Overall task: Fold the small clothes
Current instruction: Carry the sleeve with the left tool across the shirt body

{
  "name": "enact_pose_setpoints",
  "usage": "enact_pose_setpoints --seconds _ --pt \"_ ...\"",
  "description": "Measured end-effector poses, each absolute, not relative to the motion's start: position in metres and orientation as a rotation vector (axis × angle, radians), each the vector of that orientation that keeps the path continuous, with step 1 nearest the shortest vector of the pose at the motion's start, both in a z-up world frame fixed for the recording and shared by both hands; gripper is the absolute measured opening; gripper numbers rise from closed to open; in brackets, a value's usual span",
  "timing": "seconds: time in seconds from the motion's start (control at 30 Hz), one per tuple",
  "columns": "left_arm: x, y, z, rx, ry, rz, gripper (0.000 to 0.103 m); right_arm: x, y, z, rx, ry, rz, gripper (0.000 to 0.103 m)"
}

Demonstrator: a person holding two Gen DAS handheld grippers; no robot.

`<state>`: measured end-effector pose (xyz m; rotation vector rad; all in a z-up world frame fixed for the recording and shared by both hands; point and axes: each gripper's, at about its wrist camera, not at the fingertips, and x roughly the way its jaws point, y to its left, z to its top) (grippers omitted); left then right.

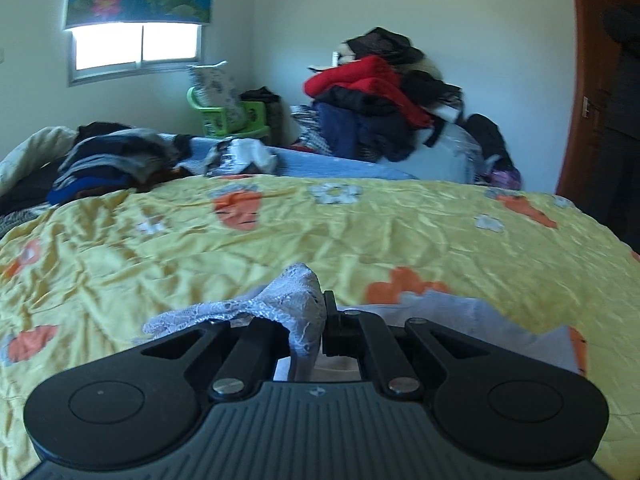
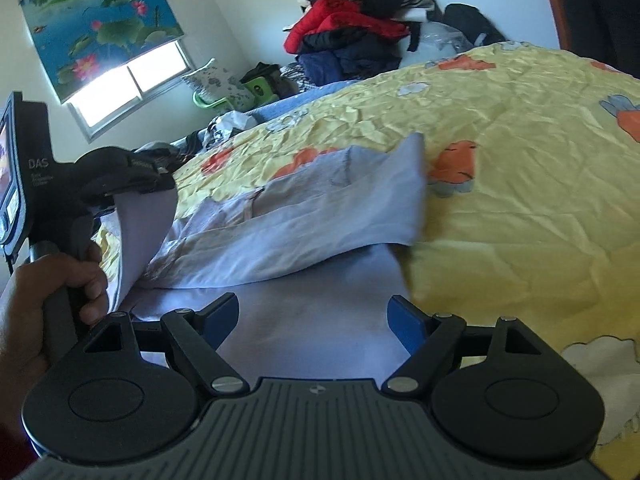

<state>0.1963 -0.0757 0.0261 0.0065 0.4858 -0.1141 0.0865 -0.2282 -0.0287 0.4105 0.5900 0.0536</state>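
Observation:
A pale lavender garment lies on the yellow carrot-print bedspread, partly folded over itself. My left gripper is shut on its lace-trimmed edge and lifts that corner; the rest of the garment trails to the right. In the right wrist view the left gripper holds the raised corner at the far left, with the person's hand on its handle. My right gripper is open, its blue-padded fingers spread just above the garment's near part, holding nothing.
A heap of dark and grey clothes lies at the bed's far left. A tall pile with a red jacket stands by the back wall. A green basket sits under the window. A wooden door is at the right.

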Motion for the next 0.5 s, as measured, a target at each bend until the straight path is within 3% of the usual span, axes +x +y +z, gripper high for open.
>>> enact_pose_setpoints --seconds 0.5 --pt "0.194 -0.152 0.021 0.087 0.504 -0.247 0.003 0.076 -0.251 -0.035 0.43 0.582 0.015 0.084"
